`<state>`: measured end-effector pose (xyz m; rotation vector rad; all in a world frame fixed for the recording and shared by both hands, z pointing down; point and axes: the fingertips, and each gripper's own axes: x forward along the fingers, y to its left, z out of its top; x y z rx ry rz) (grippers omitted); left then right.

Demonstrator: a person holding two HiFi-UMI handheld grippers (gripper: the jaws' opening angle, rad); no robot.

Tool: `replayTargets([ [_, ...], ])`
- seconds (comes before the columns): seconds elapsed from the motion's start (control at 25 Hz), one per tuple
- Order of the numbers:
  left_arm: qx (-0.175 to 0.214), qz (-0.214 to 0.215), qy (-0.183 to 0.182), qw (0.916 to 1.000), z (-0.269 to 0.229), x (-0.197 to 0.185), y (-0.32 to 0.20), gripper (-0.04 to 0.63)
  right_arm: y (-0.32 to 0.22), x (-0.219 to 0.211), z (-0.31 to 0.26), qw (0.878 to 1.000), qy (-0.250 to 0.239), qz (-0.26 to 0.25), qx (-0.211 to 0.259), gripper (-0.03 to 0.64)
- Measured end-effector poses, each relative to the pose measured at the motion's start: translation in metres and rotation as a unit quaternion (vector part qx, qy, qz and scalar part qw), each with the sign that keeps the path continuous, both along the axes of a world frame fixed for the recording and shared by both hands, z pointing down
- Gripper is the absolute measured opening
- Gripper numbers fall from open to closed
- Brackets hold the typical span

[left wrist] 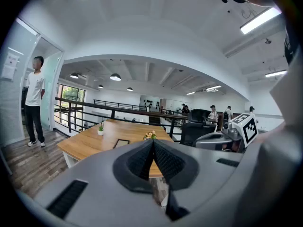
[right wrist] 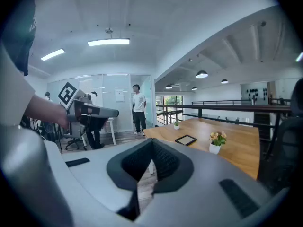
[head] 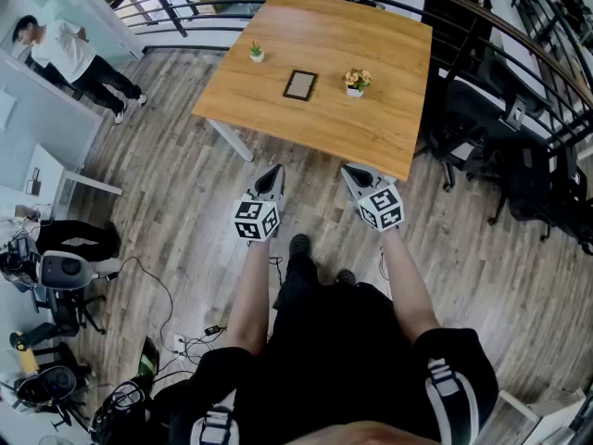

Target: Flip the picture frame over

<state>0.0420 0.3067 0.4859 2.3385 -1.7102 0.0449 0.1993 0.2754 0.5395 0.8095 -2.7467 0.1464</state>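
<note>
A small dark picture frame (head: pixel 300 84) lies flat near the middle of the wooden table (head: pixel 278 119), also seen in the left gripper view (left wrist: pixel 121 143) and the right gripper view (right wrist: pixel 185 139). My left gripper (head: pixel 274 171) and right gripper (head: pixel 348 170) hang side by side over the floor, short of the table's near edge. Both point toward the table, slightly downward. Each has its jaws shut with nothing between them, as both gripper views show (left wrist: pixel 153 143) (right wrist: pixel 152 144). The frame is well beyond both.
A small green plant in a white pot (head: pixel 257 53) stands left of the frame, a flower pot (head: pixel 355 82) to its right. A railing (head: pixel 185 7) runs behind the table; black office chairs (head: pixel 482 128) stand at right. A person (head: pixel 65 54) stands far left. Cables and gear (head: pixel 56 276) lie on the floor.
</note>
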Motion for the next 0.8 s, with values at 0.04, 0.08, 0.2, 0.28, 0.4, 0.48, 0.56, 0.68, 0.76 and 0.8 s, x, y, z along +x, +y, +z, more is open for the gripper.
replayTargets([
  [0.04, -0.003, 0.002, -0.004, 1.0, 0.004, -0.005, -0.003, 0.02, -0.003, -0.006, 0.0, 1.0, 0.001, 0.001, 0.0, 0.008],
  [0.08, -0.006, 0.003, -0.009, 0.9999, 0.007, -0.01, -0.005, 0.02, -0.006, -0.012, 0.0, 1.0, 0.001, 0.002, -0.001, 0.008],
  [0.2, -0.01, 0.004, -0.018, 0.9998, 0.014, -0.027, -0.013, 0.02, -0.013, -0.027, 0.004, 1.0, 0.001, 0.008, -0.006, 0.008],
  [0.28, -0.007, 0.004, -0.016, 0.9998, 0.013, -0.036, -0.019, 0.02, -0.019, -0.032, 0.006, 1.0, 0.001, 0.018, -0.009, 0.008],
  [0.4, -0.005, 0.008, -0.02, 0.9998, 0.014, -0.05, -0.028, 0.021, -0.027, -0.041, 0.006, 0.999, 0.0, 0.03, -0.011, 0.008],
  [0.48, -0.006, 0.012, -0.023, 0.9997, 0.015, -0.057, -0.036, 0.021, -0.034, -0.048, 0.005, 0.999, 0.001, 0.035, -0.011, 0.008],
  [0.56, -0.008, 0.019, -0.026, 0.9994, 0.016, -0.061, -0.044, 0.021, -0.041, -0.054, 0.005, 0.999, 0.001, 0.04, -0.011, 0.008],
  [0.68, -0.007, 0.031, -0.027, 0.9991, 0.017, -0.065, -0.052, 0.023, -0.047, -0.06, 0.006, 0.999, 0.003, 0.047, -0.012, 0.009],
  [0.76, -0.005, 0.038, -0.028, 0.9989, 0.016, -0.066, -0.057, 0.023, -0.051, -0.064, 0.007, 0.999, 0.007, 0.05, -0.011, 0.018],
  [0.8, -0.004, 0.041, -0.029, 0.9987, 0.016, -0.067, -0.059, 0.023, -0.054, -0.065, 0.007, 0.999, 0.007, 0.05, -0.01, 0.03],
])
